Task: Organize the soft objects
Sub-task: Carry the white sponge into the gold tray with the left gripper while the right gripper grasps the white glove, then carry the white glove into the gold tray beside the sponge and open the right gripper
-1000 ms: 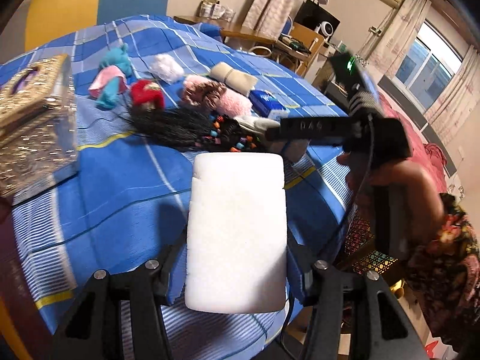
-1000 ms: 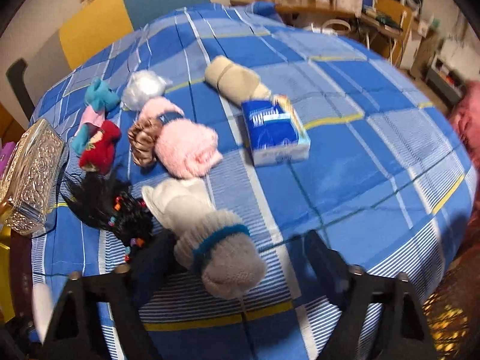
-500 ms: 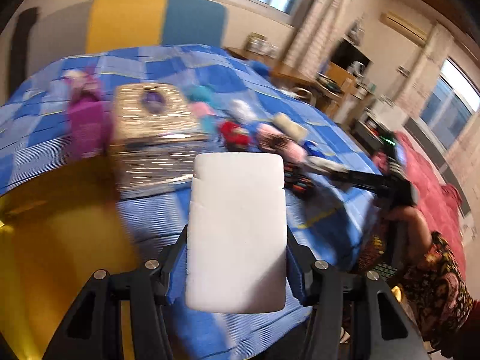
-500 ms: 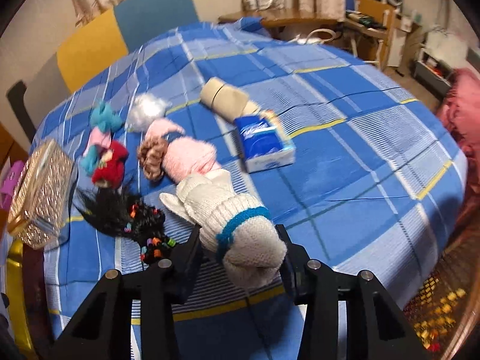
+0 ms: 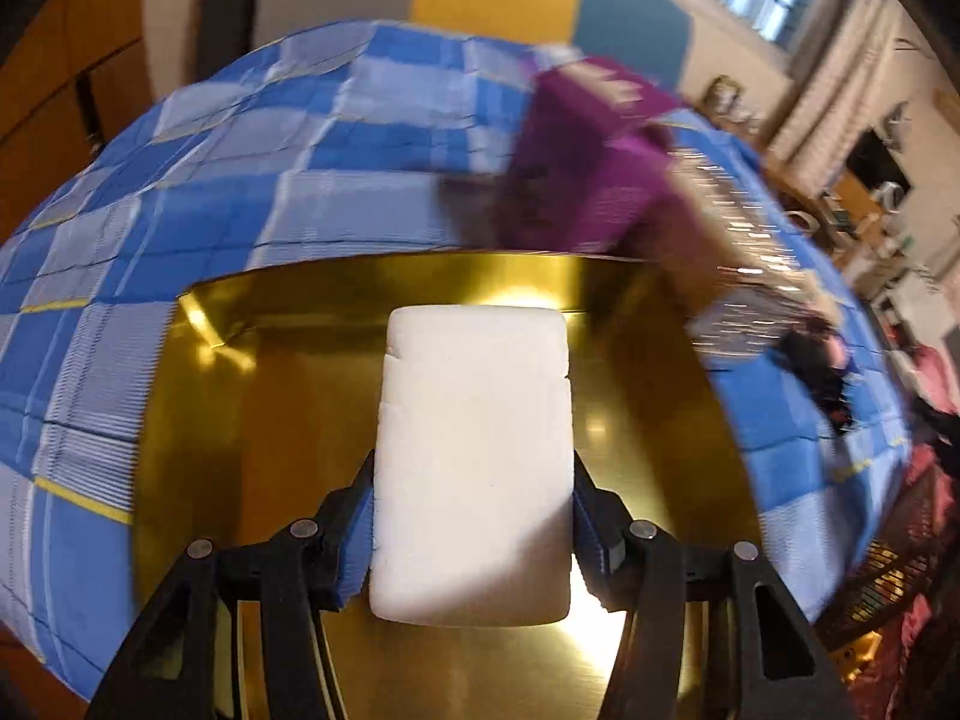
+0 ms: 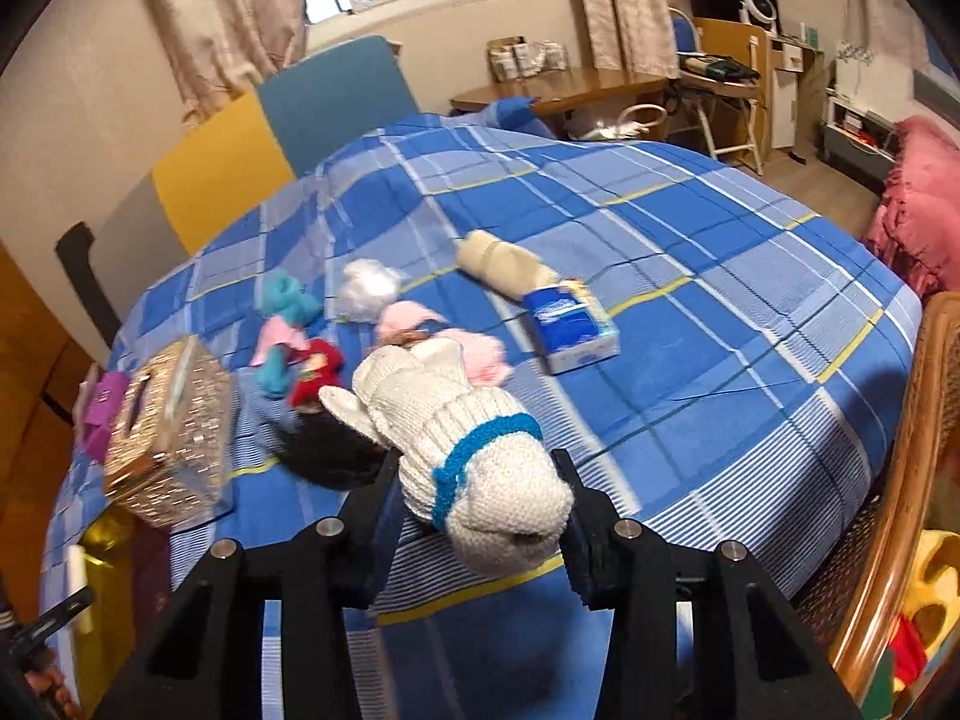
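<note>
My left gripper is shut on a white rectangular sponge, which hangs over a shiny gold tray at the edge of the blue checked cloth. My right gripper is shut on a pair of cream knitted gloves with a blue cuff band, lifted above the cloth. Beyond them on the cloth lie a pink fluffy item, a red plush, a teal and pink toy, a white puff, a beige roll and a black hairpiece.
A glittery gold box and a purple box stand at the left, next to the gold tray. A blue tissue pack lies mid-cloth. A wicker chair stands at the right edge. The left wrist view is motion-blurred.
My left gripper has swung the sponge from over the toys past the glittery box to above the gold tray. My right gripper has shut on the gloves and lifted them off the cloth.
</note>
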`<state>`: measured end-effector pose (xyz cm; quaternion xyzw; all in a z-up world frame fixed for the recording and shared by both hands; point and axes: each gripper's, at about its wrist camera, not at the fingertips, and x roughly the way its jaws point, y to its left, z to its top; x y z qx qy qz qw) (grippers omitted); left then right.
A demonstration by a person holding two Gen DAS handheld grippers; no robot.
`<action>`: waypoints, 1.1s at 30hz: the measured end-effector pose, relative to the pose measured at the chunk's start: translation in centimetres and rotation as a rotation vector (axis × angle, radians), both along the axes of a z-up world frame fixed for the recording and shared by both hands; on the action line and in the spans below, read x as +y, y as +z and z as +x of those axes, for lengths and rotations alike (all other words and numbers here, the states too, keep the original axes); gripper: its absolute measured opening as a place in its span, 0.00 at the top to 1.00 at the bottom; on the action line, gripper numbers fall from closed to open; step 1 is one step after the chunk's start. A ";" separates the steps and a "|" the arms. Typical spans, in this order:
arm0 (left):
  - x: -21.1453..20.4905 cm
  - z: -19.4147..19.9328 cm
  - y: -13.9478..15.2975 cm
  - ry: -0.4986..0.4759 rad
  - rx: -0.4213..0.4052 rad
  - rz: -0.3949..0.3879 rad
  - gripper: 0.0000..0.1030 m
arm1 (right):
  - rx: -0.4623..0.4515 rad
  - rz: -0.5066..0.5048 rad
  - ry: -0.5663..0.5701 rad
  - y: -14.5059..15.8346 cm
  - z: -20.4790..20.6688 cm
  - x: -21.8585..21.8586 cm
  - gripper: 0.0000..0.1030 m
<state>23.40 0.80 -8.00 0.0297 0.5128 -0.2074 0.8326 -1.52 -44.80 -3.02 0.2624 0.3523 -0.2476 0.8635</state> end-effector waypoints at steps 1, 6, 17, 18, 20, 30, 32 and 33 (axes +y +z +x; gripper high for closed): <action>0.2 0.6 -0.5 0.009 0.006 0.021 0.46 | -0.005 0.006 0.009 0.1 0.1 0.6 0.55; 1.9 3.6 -2.9 0.070 0.036 0.110 0.45 | -0.017 0.021 0.046 0.5 0.1 3.1 0.55; 3.0 4.9 -3.0 0.153 -0.022 0.196 0.44 | -0.042 0.034 0.064 0.8 -0.9 5.6 0.55; 3.1 4.9 -2.8 0.159 -0.025 0.191 0.43 | -0.042 0.029 0.067 0.8 -1.0 5.9 0.55; 3.3 5.0 -2.3 0.183 -0.045 0.193 0.41 | -0.042 0.026 0.074 0.9 -1.2 6.5 0.55; 3.9 3.3 -0.2 0.191 -0.072 0.059 0.25 | -0.012 0.027 0.116 0.2 -1.0 8.4 0.55; 4.3 2.9 0.6 0.196 -0.088 0.016 0.24 | -0.015 0.029 0.132 0.2 -0.7 8.9 0.55; 4.5 2.7 0.9 0.198 -0.094 0.007 0.24 | -0.016 0.028 0.139 0.2 -0.6 9.2 0.55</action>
